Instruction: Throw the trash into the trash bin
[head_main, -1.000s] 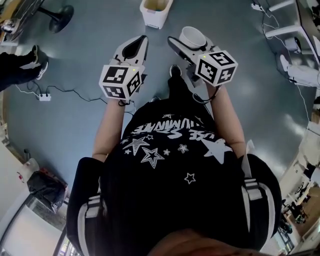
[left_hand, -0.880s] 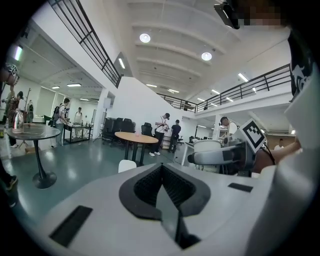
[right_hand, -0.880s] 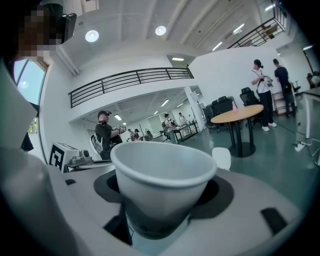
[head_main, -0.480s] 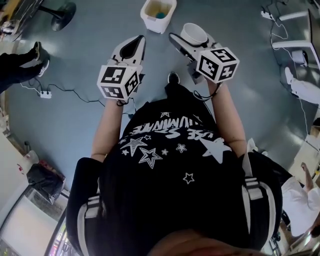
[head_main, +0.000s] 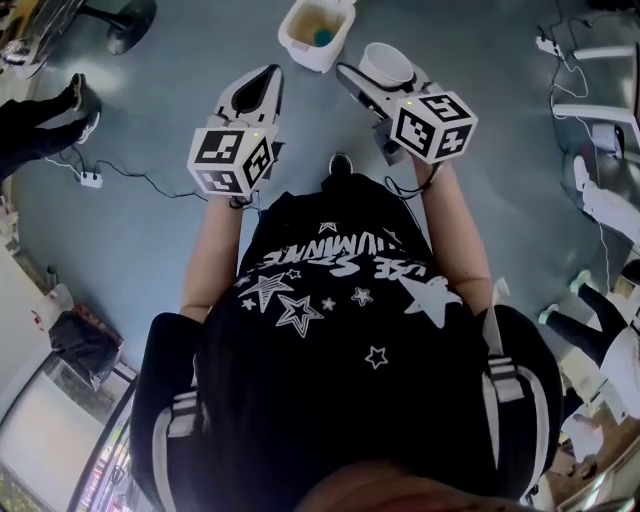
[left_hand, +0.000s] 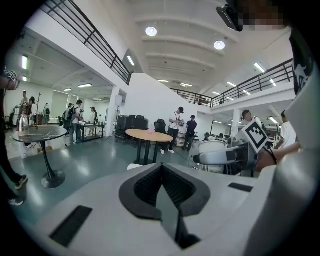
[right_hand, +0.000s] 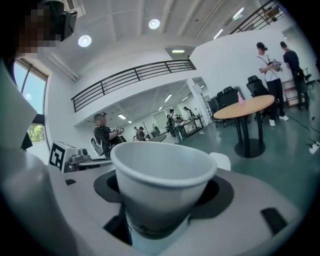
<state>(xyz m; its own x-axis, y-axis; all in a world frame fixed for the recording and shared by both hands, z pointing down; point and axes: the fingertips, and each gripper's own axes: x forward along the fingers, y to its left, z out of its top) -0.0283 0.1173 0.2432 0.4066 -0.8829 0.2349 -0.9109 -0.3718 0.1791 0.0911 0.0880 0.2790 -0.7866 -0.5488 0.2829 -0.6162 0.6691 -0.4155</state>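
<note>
The right gripper (head_main: 372, 88) pinches a smooth white paper cup (head_main: 386, 68), tapered, with a rolled rim, upright. A boxy white plastic trash bin (head_main: 298, 42) stands at its 10 o'clock. The left gripper's (head_main: 262, 88) ribbed black pads (left_hand: 174, 187) are pressed together, empty.

The right claw (right_hand: 161, 202) is gripping a white paper cup (right_hand: 162, 175), its dark pads (right_hand: 106, 184) pressing on the cup's lower wall from both sides. The cup is standing upright with its mouth open. Beyond it, at right, a round wooden bench (right_hand: 250, 106) is carrying a small pink object (right_hand: 241, 98), and two people (right_hand: 266, 70) are standing just behind it.
</note>
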